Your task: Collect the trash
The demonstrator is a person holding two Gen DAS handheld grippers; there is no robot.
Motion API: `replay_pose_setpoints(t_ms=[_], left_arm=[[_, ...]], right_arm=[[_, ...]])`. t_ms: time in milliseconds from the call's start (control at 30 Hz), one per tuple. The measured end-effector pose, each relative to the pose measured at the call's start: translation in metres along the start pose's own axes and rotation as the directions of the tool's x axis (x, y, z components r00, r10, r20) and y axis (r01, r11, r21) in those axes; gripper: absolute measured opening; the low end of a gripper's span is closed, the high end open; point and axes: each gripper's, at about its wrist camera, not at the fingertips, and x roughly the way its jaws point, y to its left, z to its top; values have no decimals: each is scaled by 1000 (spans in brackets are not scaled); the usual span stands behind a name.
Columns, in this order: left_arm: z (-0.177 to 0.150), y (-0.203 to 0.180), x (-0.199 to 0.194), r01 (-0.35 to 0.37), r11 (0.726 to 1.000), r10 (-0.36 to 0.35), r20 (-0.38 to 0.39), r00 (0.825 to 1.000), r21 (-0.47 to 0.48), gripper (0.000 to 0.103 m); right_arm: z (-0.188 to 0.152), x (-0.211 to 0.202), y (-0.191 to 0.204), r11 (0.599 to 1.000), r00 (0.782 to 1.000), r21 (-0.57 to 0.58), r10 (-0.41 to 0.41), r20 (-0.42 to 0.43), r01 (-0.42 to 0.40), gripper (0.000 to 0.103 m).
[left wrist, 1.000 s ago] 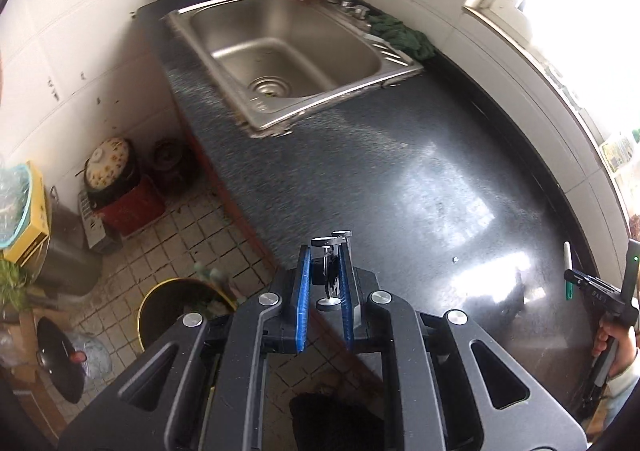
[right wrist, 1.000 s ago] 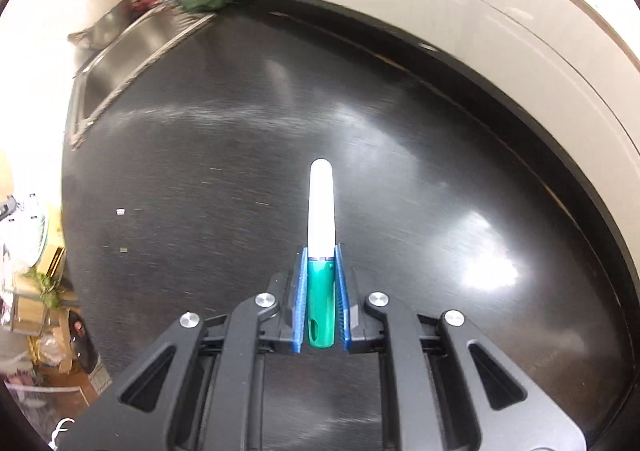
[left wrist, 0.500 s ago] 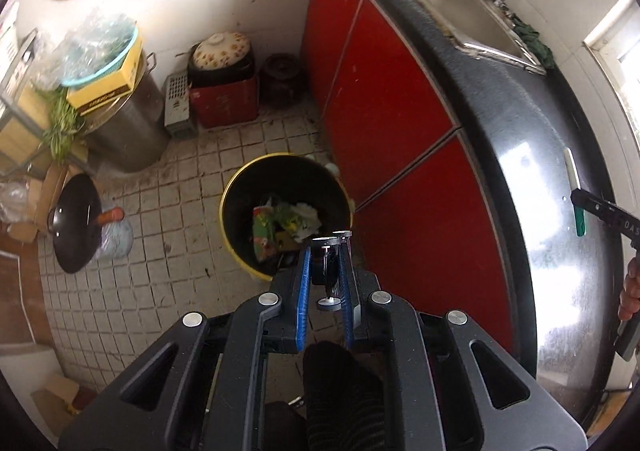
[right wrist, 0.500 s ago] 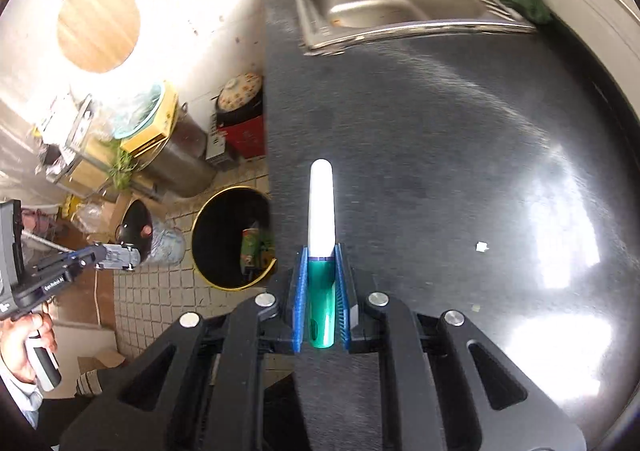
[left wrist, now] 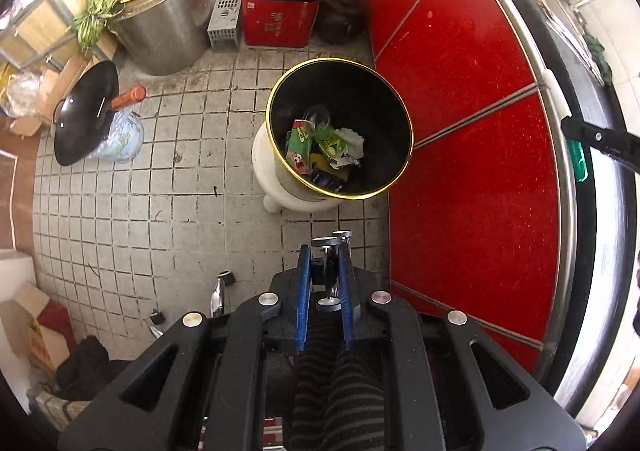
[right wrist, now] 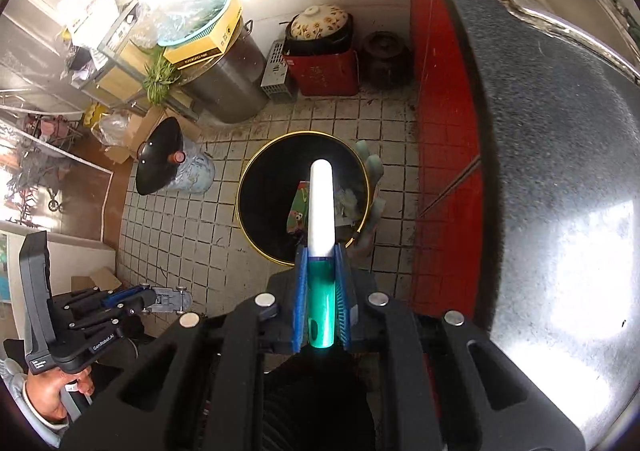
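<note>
Left wrist view, left to right: black wok (left wrist: 86, 113) propped on the tiled floor (left wrist: 140, 211); steel stockpot (left wrist: 164, 35) behind it; black gold-rimmed trash bin (left wrist: 394, 107) near the red cabinet doors (left wrist: 472, 155), holding green wrappers (left wrist: 316, 143) and crumpled paper. Left gripper (left wrist: 326, 255) points steeply down at the floor just short of the bin, jaws clamped on a small metal-capped object (left wrist: 331, 243); what it is I cannot tell.

Right wrist view: left gripper low at left; bin (right wrist: 256, 191) at centre; dark countertop (right wrist: 560, 139) at right. Right gripper (right wrist: 321, 263) is clamped on a green-and-white tube (right wrist: 321, 211), white end over the bin's opening.
</note>
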Motion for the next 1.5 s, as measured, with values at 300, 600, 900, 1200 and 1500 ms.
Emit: replay_pose_setpoints(t_ms=[300, 600, 900, 1200, 1500], left_arm=[[32, -23, 13, 37, 999, -38, 11, 999, 18, 12], [68, -53, 11, 62, 997, -63, 41, 997, 40, 55], [80, -76, -32, -90, 991, 71, 183, 981, 97, 97], [60, -243, -49, -42, 908, -41, 188, 981, 418, 97], [-70, -444, -31, 99, 536, -172, -6, 985, 838, 97]], right_arm=[[25, 11, 20, 999, 999, -40, 20, -29, -21, 14], [44, -4, 24, 994, 995, -30, 101, 2, -101, 29], [29, -117, -36, 992, 941, 123, -62, 333, 22, 96], [-175, -197, -210, 702, 848, 665, -493, 195, 255, 96], [-423, -245, -242, 206, 787, 960, -617, -23, 190, 96]])
